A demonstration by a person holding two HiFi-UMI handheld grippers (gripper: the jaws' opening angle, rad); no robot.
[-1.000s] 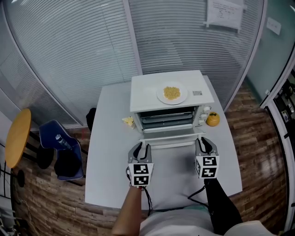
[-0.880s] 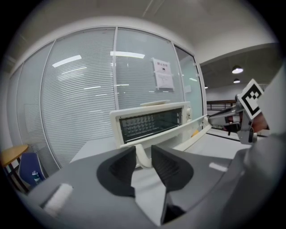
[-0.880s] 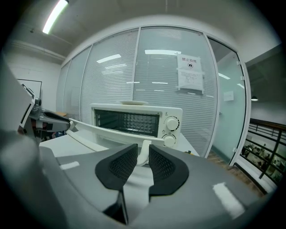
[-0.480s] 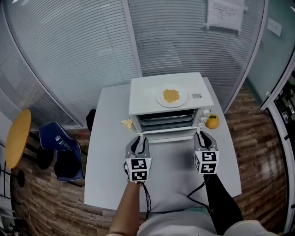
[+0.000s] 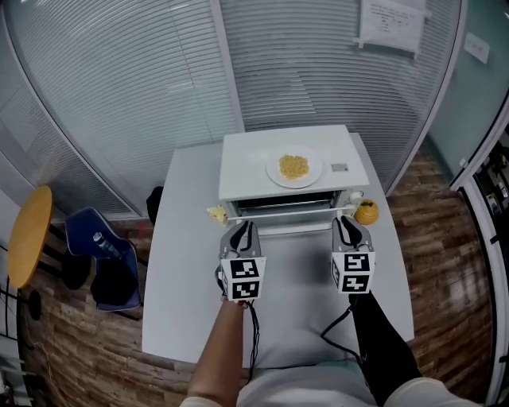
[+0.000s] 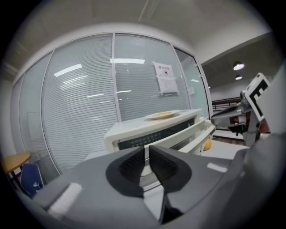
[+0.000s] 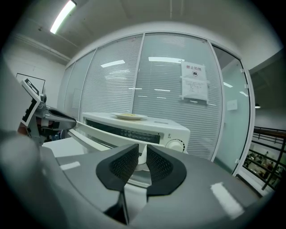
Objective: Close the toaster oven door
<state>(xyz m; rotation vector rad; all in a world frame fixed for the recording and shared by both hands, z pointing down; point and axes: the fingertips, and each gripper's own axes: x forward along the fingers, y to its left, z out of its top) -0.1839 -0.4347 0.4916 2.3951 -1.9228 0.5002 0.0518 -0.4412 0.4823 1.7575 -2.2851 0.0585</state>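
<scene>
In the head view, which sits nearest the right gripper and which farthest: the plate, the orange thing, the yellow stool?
From the right gripper, its jaws closing with nothing clamped between them:
1. The orange thing, just right of the oven.
2. The plate, on the oven's top.
3. The yellow stool, far to the left.

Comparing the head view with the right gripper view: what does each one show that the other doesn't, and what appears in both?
Only the head view shows the yellow stool, the blue chair, the orange round thing right of the oven, and the wood floor.

Only the right gripper view shows the ceiling light and a dark railing beyond the glass.

Both show the white toaster oven with its door partly raised, the plate of yellow food on top, and the paper notice on the glass wall.
</scene>
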